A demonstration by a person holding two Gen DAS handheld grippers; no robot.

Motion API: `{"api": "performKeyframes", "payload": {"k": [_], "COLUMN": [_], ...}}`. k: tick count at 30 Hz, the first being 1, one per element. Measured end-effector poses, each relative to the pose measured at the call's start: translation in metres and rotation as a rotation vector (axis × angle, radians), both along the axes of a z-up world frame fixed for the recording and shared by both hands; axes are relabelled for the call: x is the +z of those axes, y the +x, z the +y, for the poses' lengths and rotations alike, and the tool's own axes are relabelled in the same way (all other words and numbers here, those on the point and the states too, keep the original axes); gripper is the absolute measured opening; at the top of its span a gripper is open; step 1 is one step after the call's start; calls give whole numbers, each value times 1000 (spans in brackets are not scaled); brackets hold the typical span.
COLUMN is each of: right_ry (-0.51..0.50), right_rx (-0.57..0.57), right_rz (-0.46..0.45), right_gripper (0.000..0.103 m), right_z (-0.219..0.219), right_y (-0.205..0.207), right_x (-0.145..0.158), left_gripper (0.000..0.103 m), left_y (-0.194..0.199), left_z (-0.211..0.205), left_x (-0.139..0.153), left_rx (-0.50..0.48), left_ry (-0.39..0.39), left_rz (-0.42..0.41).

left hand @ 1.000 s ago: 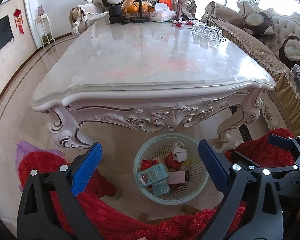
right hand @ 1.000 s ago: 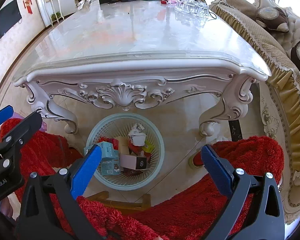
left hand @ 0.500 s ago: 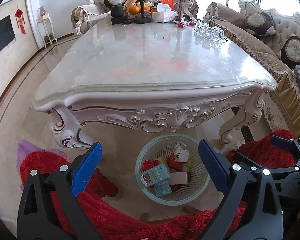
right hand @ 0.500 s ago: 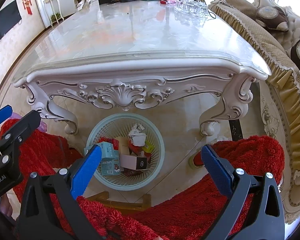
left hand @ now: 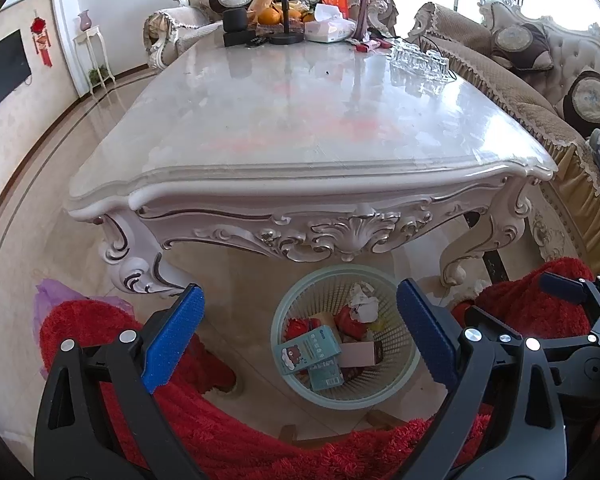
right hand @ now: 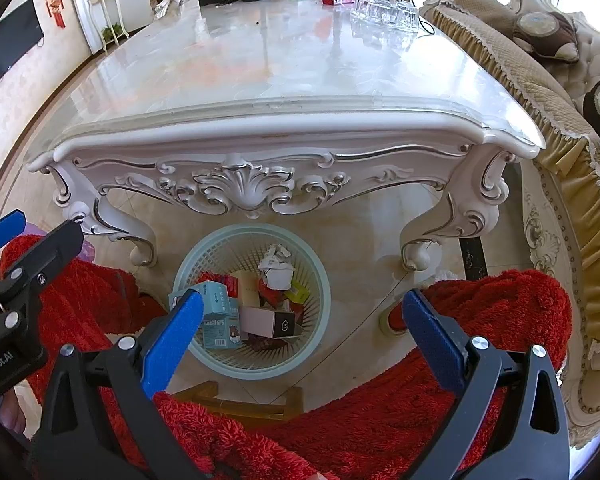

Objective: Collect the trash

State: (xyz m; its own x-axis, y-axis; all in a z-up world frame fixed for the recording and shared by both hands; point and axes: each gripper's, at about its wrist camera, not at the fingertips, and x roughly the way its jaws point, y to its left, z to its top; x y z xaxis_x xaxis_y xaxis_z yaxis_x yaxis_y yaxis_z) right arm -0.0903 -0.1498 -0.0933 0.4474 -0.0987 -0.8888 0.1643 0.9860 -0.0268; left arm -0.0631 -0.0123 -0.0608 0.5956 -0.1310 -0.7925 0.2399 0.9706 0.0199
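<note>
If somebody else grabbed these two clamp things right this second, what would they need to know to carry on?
Left gripper: open, holding nothing.
Right gripper: open, holding nothing.
Both hang above the pale green waste basket, which stands on the floor just in front of the marble table.
Done: the basket already holds boxes, a crumpled white paper and red wrappers.
Left: the near half of the table shows no litter; things at its far end are too small to tell trash from belongings. Check there next.
</note>
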Motion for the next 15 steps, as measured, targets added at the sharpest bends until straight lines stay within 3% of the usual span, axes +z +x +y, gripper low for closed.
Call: {"api": "performKeyframes", "payload": {"k": [15], "right_ry": [-10], "right_rx": [6], "right_rz": [-8], "right_gripper": [95], "right_z": [4], "right_y": [0], "right_x": [0], "left_gripper": [94], "left_y": [0], "left_z": [0], "left_x": [-1], "left_rx": [-20], "left_ry": [-3], "left_rz": [12]}}
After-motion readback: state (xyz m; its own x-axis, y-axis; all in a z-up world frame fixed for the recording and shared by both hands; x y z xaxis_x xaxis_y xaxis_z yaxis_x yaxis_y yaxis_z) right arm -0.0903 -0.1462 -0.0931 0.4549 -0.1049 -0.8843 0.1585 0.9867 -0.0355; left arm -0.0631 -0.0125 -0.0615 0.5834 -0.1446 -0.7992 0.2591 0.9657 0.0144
